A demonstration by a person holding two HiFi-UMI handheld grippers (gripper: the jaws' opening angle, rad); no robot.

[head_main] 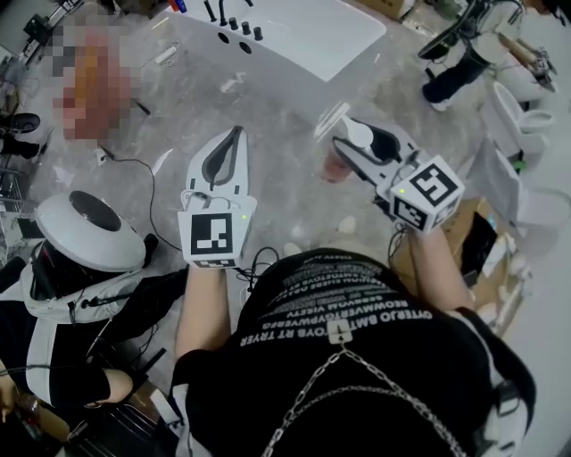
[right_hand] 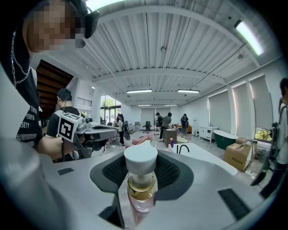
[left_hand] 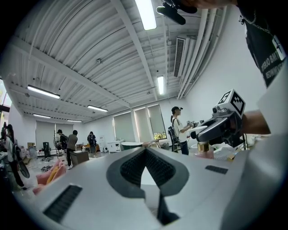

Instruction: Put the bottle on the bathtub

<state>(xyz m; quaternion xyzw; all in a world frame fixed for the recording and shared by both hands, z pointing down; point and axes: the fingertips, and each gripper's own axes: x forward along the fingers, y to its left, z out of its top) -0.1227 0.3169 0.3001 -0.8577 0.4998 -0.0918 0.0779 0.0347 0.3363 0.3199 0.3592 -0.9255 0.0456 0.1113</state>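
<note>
- Jaws of my right hand-held gripper [right_hand: 141, 174] are clamped on the bottle [head_main: 336, 166]. It is a clear pump bottle of pink liquid with a gold collar and a white pump head, standing upright between the pads.
- I can read no label on the bottle; any print is too small to tell.
- My left hand-held gripper [head_main: 234, 139] is pinched to a narrow point, tips together, with nothing between them.
- Each hand-held gripper carries a marker cube [head_main: 428, 192] with black-and-white square codes, patterns rather than letters.
- In the head view the two are held side by side over the grey floor [head_main: 285, 201], left one level with the right.
- White lettering runs across the black shirt [head_main: 357, 312], upside down to my camera; I cannot read it with confidence.
- The white bathtub [head_main: 303, 36] lies ahead, well apart from the bottle, with black fittings [head_main: 234, 25] on its rim.
</note>
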